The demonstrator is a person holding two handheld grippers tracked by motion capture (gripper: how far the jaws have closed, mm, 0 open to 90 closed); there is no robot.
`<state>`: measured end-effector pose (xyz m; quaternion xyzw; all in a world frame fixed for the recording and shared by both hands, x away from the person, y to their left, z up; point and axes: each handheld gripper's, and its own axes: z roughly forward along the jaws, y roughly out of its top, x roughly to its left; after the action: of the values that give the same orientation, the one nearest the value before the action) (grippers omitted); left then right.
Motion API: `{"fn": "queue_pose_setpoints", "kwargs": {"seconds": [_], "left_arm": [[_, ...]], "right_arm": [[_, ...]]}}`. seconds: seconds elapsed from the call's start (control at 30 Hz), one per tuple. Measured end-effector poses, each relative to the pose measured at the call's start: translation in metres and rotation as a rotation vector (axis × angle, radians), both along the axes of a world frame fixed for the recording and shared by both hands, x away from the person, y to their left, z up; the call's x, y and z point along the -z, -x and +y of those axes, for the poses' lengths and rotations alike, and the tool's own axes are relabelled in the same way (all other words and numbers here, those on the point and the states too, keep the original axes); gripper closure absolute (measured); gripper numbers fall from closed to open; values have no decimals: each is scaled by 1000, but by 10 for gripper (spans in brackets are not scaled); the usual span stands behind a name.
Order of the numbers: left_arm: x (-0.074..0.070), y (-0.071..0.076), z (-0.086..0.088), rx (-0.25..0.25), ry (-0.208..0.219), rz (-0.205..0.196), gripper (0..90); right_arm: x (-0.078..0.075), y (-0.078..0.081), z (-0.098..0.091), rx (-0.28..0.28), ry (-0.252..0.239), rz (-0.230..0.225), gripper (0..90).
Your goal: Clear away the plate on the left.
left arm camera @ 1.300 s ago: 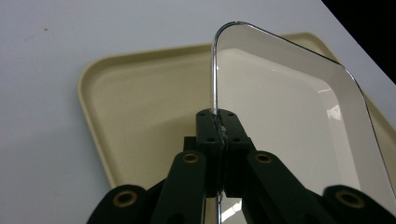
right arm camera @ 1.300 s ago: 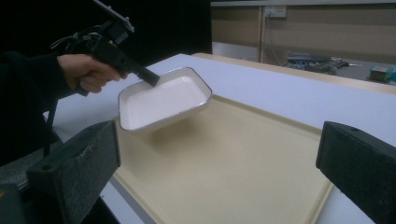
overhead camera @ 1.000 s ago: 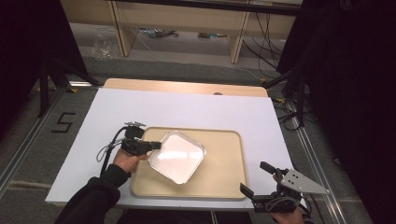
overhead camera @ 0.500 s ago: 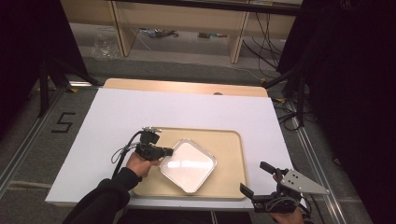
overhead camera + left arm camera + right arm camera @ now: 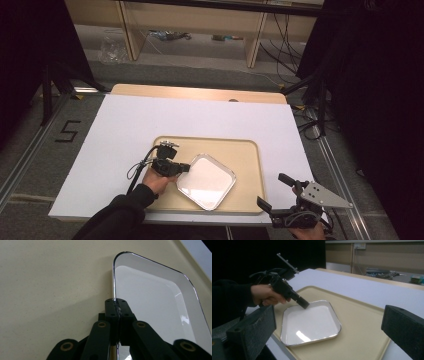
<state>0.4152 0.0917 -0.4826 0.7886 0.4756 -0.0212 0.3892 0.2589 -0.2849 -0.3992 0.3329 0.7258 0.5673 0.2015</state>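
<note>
A white square plate (image 5: 206, 180) with a shiny rim lies on the beige tray (image 5: 245, 152), turned like a diamond toward the tray's front. My left gripper (image 5: 186, 168) is shut on the plate's left rim. In the left gripper view the jaws pinch the rim (image 5: 116, 308) and the plate (image 5: 155, 307) stretches away to the right. The right gripper view shows the plate (image 5: 309, 323) with the left gripper (image 5: 304, 305) clamped on its far edge. My right gripper (image 5: 276, 192) is open at the table's front right corner, its pads (image 5: 254, 332) wide apart with nothing between them.
The tray (image 5: 359, 332) rests on a white sheet (image 5: 125, 130) over a wooden table. Shelving (image 5: 200, 25) with cables stands behind the table. A floor mark "5" (image 5: 67, 131) lies at the left.
The left gripper has dragged the plate toward the front and right of the tray, turning it. The right gripper has stayed put.
</note>
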Motion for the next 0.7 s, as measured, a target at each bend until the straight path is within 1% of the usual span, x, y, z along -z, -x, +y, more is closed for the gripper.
{"fn": "queue_pose_setpoints", "kwargs": {"seconds": [0.03,0.07,0.1,0.17,0.2,0.23,0.27,0.3,0.33,0.37,0.4,0.43,0.47,0.5,0.53,0.6,0.67,0.7], "left_arm": [[0,2,-1,-2,-22,-25,880],[0,3,-2,-3,-29,-35,878],[0,4,-2,-17,-22,-27,878],[0,2,-1,-19,-9,-21,879],[-1,3,0,-33,-15,-29,879],[0,3,0,-26,-21,-32,879],[1,3,1,-28,-21,-23,878],[2,3,0,-33,-10,-24,877],[3,4,0,-28,-13,-23,876],[3,5,0,-25,-17,-19,875],[3,6,1,-20,-20,-25,873],[4,6,1,-19,-19,-32,870],[1,11,0,-53,-40,15,866],[3,8,2,1,-40,-41,862],[3,9,3,2,-37,-42,857],[2,12,7,24,-45,-33,846],[2,16,11,50,-52,-43,832],[3,18,13,49,-49,-44,828]], "right_arm": [[0,1,1,6,-11,21,4],[0,1,0,-4,-11,23,4],[0,-1,-1,-8,-3,-5,4],[0,-1,-1,-8,-6,0,4],[0,0,0,-22,-18,19,4],[0,0,1,-15,-21,23,4],[0,0,0,-8,-5,1,4],[0,0,0,-6,-9,7,4],[0,2,1,-1,-18,31,4],[0,2,1,0,-14,23,4],[-1,2,1,-2,-17,27,4],[0,1,1,-2,-15,19,4],[0,1,0,-4,-14,22,4],[0,0,-1,-7,-3,0,4],[0,-1,-1,-7,-2,-3,4],[0,0,-1,-7,-5,1,4],[0,0,-1,-7,-4,0,4],[0,0,-1,-6,-4,2,4]]}}
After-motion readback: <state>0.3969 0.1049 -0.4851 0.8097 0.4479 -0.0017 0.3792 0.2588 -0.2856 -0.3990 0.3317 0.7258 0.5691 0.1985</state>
